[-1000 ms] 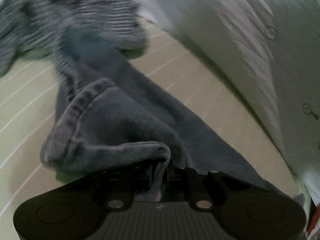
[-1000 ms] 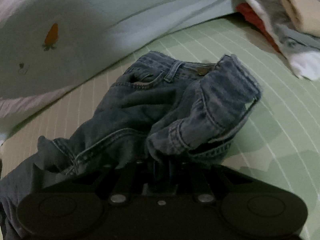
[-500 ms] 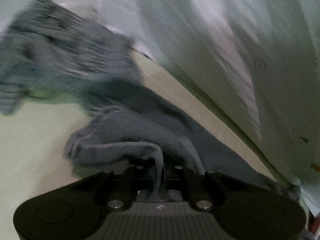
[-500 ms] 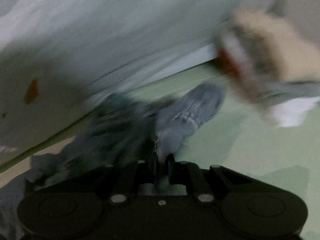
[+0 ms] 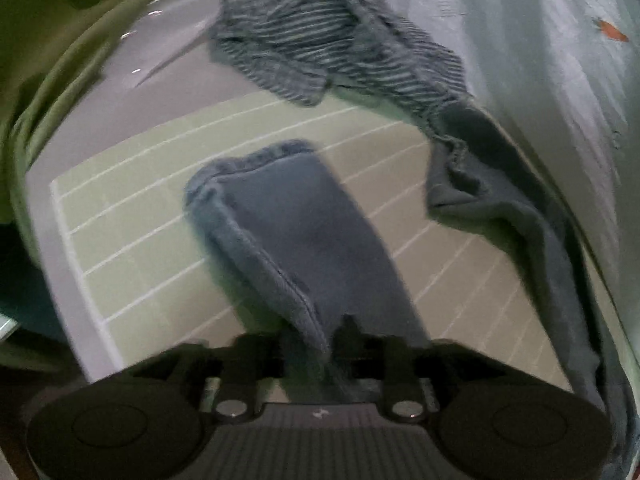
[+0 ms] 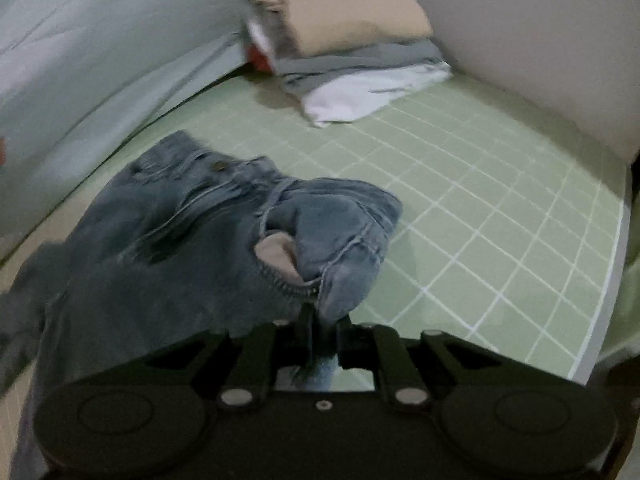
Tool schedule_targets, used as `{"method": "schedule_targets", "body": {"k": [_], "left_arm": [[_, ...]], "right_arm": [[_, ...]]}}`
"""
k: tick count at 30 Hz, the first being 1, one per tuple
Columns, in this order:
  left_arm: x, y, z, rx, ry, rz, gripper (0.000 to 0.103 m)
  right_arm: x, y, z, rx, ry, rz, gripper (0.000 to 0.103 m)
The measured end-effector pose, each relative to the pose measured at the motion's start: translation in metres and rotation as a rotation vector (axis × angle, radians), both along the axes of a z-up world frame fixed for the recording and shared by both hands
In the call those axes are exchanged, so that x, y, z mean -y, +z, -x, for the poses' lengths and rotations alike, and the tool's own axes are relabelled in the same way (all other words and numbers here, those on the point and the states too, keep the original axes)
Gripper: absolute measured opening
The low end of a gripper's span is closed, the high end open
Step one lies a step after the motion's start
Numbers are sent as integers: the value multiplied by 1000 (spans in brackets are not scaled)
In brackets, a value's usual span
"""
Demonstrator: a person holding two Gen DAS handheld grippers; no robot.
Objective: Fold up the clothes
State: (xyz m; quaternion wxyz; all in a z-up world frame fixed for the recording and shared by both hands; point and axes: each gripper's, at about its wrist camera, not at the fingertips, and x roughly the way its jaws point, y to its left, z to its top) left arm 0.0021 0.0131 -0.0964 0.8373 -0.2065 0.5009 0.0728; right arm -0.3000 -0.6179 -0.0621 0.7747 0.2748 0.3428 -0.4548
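A pair of blue jeans lies on a green grid mat [image 6: 500, 220]. In the left wrist view one jeans leg [image 5: 292, 232] stretches flat away from me, hem at the far end. My left gripper [image 5: 316, 340] stands over its near end, jaws opening, with the denim loose between the parted fingers. In the right wrist view the waist of the jeans [image 6: 180, 232] is bunched, button and pocket lining showing. My right gripper [image 6: 326, 324] pinches a fold of the waistband, and its jaws are starting to open.
A striped shirt [image 5: 320, 36] lies crumpled at the far end of the mat. More dark cloth [image 5: 500, 208] runs along pale bedding [image 5: 560, 80] on the right. A stack of folded clothes [image 6: 352, 40] sits in the far corner against a beige wall [image 6: 540, 40].
Both grippers swept sideways with the jeans. The leg, bunched at the left gripper before, now lies stretched flat, and the left jaws have parted. The waist now sits nearer the folded stack.
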Motion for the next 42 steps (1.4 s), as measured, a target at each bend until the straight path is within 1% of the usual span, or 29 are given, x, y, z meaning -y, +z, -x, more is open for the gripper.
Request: {"method": "schedule_targets", "body": {"k": [1, 2, 3, 4, 6, 8, 11, 14, 18, 20, 22, 23, 24, 25, 26, 27, 28, 29, 30, 31, 33, 36, 38, 39, 42], "left_arm": [[-4, 1, 2, 5, 7, 5, 66], [-7, 4, 3, 14, 9, 14, 72], [-11, 6, 4, 21, 8, 22, 81], [-15, 7, 3, 22, 5, 26, 88], [-22, 6, -4, 14, 4, 30, 93], [-30, 5, -10, -4, 9, 39, 93], [-43, 3, -17, -10, 16, 53, 93], [-55, 1, -28, -16, 3, 55, 93], [-67, -4, -44, -34, -42, 57, 93], [-71, -6, -49, -41, -63, 70, 93], [-75, -7, -53, -43, -86, 82, 92], [-76, -7, -55, -38, -99, 90, 92], [-78, -7, -57, -31, -115, 100, 88], [-79, -7, -58, -23, -128, 108, 78], [-79, -7, -59, -18, -139, 112, 73], [-79, -7, -61, -15, -148, 112, 64], [-79, -7, -62, -13, -155, 110, 53], [-79, -8, -63, -12, -159, 105, 46], [-79, -8, -65, -12, -163, 100, 27], [-79, -9, -66, -12, -164, 101, 11], [-82, -10, -70, -4, -159, 138, 8], [-84, 2, -78, 56, -173, 175, 5], [-83, 21, -85, 121, -196, 198, 5], [-82, 36, -87, 161, -210, 202, 4], [-88, 84, -80, 316, -258, 228, 4]], "right_arm": [[-4, 3, -2, -7, 6, 9, 21], [-8, 6, -3, -14, 11, 19, 33], [-12, 9, -5, -8, 18, 33, 50], [-17, 12, -7, -1, 26, 47, 58], [-33, 16, -16, 9, 50, 75, 80], [-49, 20, -27, 14, 74, 103, 90], [-82, 22, -54, 26, 145, 129, 97], [-110, 22, -82, 51, 227, 98, 97], [-150, 14, -130, 88, 336, 6, 97], [-169, 7, -156, 99, 386, -31, 97], [-186, -2, -178, 92, 408, -59, 97], [-195, -6, -188, 86, 415, -73, 95], [-204, -10, -198, 80, 422, -87, 94], [-209, -15, -205, 62, 415, -102, 93], [-213, -20, -211, 43, 408, -116, 89], [-217, -24, -214, 21, 396, -126, 82], [-220, -25, -214, 8, 383, -125, 77], [-223, -27, -214, -5, 369, -125, 74], [-226, -29, -214, -18, 355, -124, 68], [-227, -28, -214, -24, 353, -114, 62], [-227, -27, -215, -35, 350, -96, 15], [-217, -26, -211, 12, 346, -125, 3], [-213, -19, -206, 51, 332, -108, 2], [-212, -14, -205, 70, 324, -88, 2], [-212, 16, -193, 142, 297, 10, 2]]}}
